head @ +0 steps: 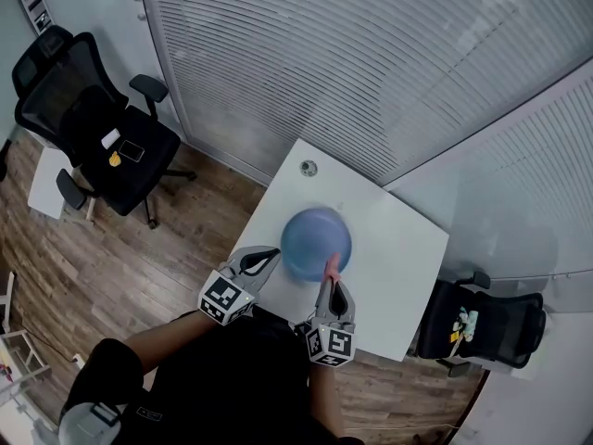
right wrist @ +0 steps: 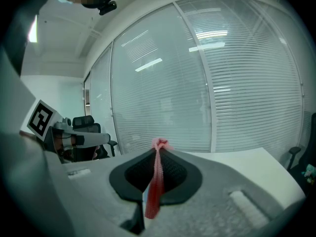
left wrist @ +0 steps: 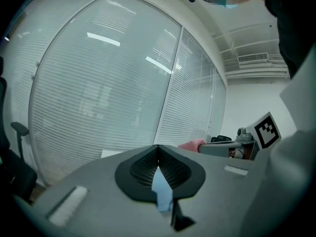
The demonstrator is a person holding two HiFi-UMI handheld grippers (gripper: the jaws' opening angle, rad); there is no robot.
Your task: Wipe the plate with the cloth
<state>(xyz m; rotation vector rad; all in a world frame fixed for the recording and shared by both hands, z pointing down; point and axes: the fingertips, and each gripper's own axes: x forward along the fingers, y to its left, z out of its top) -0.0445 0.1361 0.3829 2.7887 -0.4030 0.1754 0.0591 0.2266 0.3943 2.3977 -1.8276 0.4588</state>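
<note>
- Looking down from the head camera, I found the round pale-blue plate (head: pixel 316 237) lying near the middle of the square white table (head: pixel 408 248), with both tools at its near rim.
- I had the left gripper (head: pixel 271 253) clamped tight on the plate's left edge. In its own view a thin blue strip of rim sat pinched between the closed jaws, so I judged it was steadying the plate.
- I had the right gripper (head: pixel 331 284) closed on the crumpled pink cloth (right wrist: pixel 157 181), a fold of which ran down between the jaws and bunched out at their tips.
- From above, that bunched end reached the plate's near right rim; whether it pressed on the surface I could not tell.
- I judged the wiping step to be in hand, at or near its start at the rim, with most of the plate's face lying beyond the cloth.
- The next move, as I saw it, called for pressing the cloth down and sweeping it across the plate toward the far side. The left grip would need to hold firm so the plate did not slide or tip on the smooth tabletop.
</note>
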